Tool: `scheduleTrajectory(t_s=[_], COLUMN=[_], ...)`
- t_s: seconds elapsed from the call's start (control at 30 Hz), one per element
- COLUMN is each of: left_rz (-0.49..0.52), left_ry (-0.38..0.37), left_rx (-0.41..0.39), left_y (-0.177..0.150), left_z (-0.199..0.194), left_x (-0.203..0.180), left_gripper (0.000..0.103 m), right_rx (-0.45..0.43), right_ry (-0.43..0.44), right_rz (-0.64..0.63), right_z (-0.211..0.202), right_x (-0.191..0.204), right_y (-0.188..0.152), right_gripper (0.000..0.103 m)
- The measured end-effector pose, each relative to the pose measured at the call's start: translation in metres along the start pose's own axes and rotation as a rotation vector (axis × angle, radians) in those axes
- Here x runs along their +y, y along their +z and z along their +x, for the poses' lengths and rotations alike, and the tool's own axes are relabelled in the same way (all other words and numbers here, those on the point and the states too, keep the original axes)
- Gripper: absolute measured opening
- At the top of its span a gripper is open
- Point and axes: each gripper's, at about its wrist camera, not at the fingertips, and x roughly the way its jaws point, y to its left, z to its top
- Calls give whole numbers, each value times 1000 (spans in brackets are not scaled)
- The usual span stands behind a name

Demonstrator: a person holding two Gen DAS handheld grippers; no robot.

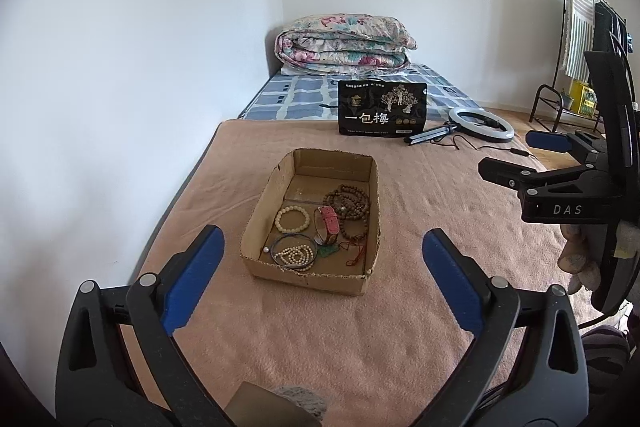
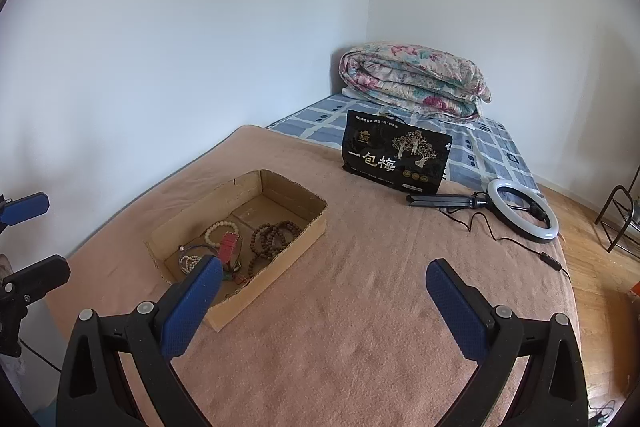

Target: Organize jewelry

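Note:
An open cardboard box sits on the pink blanket and also shows in the right wrist view. Inside lie a cream bead bracelet, a red watch strap, brown wooden bead strands, and a pearl strand with a thin dark hoop. My left gripper is open and empty, above the blanket just in front of the box. My right gripper is open and empty, to the right of the box; it also shows in the left wrist view.
A black snack bag stands behind the box. A ring light on a small tripod with a trailing cable lies at the back right. A folded floral quilt sits on the checked mattress. A clothes rack stands on the wooden floor to the right.

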Motion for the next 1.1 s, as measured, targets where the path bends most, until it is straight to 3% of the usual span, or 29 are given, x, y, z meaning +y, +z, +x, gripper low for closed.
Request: scheduleTrajectory(t_s=[1.1], left_rz=[-27], left_ry=[49], left_rx=[16], left_y=[-3], left_z=[-6], left_x=[6], left_gripper=[103], right_rx=[3], right_ry=[-21], right_rz=[44], right_z=[-19], right_x=[-27], right_y=[-17], right_gripper=[103])
